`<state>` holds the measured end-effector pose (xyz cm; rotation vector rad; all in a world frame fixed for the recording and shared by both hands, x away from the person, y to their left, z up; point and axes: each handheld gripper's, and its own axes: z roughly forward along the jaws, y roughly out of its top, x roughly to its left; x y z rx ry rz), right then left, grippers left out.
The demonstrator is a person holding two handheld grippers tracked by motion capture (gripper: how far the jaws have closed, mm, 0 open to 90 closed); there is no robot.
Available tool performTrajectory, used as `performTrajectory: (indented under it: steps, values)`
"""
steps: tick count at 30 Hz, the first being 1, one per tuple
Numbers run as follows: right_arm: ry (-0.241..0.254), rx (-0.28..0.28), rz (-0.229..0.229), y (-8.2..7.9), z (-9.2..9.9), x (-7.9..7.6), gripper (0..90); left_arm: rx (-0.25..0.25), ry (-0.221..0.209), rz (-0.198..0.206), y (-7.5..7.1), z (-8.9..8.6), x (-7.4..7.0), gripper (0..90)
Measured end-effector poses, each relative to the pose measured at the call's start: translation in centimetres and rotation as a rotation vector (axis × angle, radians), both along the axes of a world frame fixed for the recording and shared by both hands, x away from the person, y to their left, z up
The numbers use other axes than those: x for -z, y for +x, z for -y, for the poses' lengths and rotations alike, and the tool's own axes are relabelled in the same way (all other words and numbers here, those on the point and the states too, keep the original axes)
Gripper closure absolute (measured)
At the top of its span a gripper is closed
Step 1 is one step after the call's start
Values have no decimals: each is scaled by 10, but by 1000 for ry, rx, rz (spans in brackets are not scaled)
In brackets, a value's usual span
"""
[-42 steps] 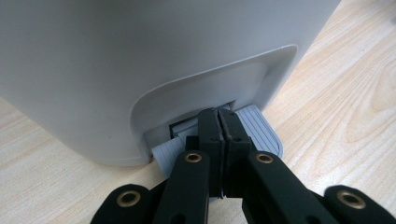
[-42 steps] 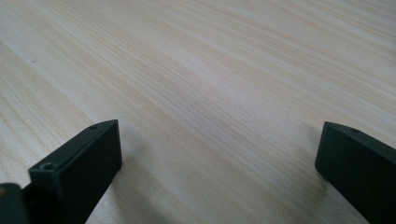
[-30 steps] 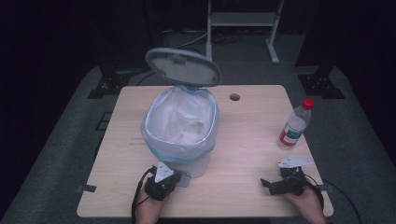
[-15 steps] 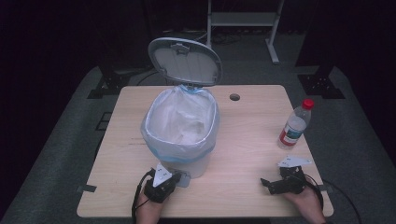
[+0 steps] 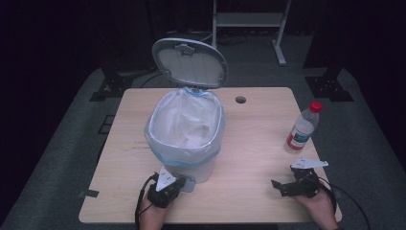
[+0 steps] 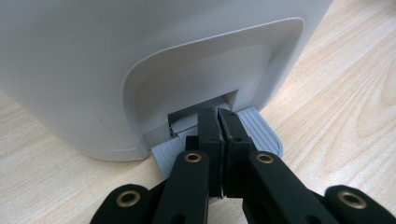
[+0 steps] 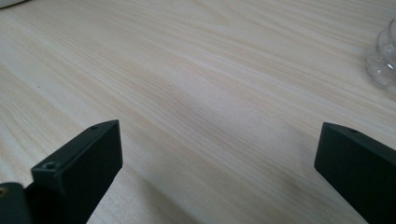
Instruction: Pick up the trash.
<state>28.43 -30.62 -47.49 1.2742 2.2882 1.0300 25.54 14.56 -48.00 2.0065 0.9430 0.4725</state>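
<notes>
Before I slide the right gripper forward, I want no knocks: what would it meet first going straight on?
Bare table ahead of the open right gripper; the bottle sits off to one side, probably missed, though depth is unclear.

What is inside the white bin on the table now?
The white bin holds a white bag, folded over its rim, and the raised lid leaves it open. The bag's folds hide the bottom.

You are seeing the white plastic pedal bin with its bag liner (image 5: pixel 184 143) sitting on the pale wooden table (image 5: pixel 253 143), left of the clear plastic bottle (image 5: pixel 301 128); its grey ribbed pedal (image 6: pixel 261 133) is lying before it.
</notes>
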Motion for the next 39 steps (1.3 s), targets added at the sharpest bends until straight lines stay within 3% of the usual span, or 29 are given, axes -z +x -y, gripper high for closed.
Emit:
performTrajectory:
  steps: [15, 39]
  values:
    - [13, 46, 31, 4, 18, -9, 0, 1, -2, -1, 0, 0, 0, 893]
    - [50, 112, 102, 17, 38, -36, 0, 2, -5, -5, 1, -1, 0, 893]
